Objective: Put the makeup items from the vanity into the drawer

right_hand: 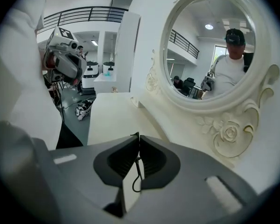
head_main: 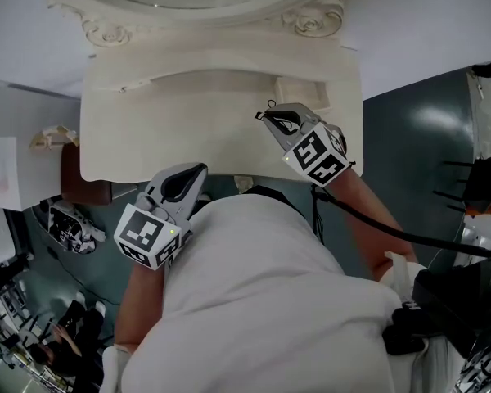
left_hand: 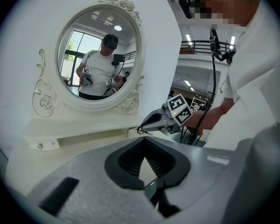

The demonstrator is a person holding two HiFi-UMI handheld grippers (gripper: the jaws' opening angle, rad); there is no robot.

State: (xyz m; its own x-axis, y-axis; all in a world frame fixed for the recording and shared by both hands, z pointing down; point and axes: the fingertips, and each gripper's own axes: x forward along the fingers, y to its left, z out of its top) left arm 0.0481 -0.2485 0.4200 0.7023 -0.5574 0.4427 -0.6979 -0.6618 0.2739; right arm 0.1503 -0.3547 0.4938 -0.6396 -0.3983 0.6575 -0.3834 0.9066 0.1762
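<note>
The cream vanity top (head_main: 213, 142) lies bare in front of me; no makeup item shows on it in any view. Its oval mirror (left_hand: 100, 55) stands at the back and appears again, close, in the right gripper view (right_hand: 210, 50). My left gripper (head_main: 198, 170) hovers at the vanity's front edge, its jaws shut with nothing between them (left_hand: 144, 140). My right gripper (head_main: 266, 115) is over the right part of the top, jaws shut (right_hand: 138, 135). A thin black wire loop (right_hand: 136, 178) shows between its jaws and pokes out at the tips. No open drawer is in view.
A low raised shelf (head_main: 229, 80) runs along the vanity's back, with a small knob (left_hand: 39, 146) at its left end. A brown seat (head_main: 83, 185) stands left of the vanity. A black cable (head_main: 393, 229) trails from my right gripper towards dark equipment (head_main: 462, 301).
</note>
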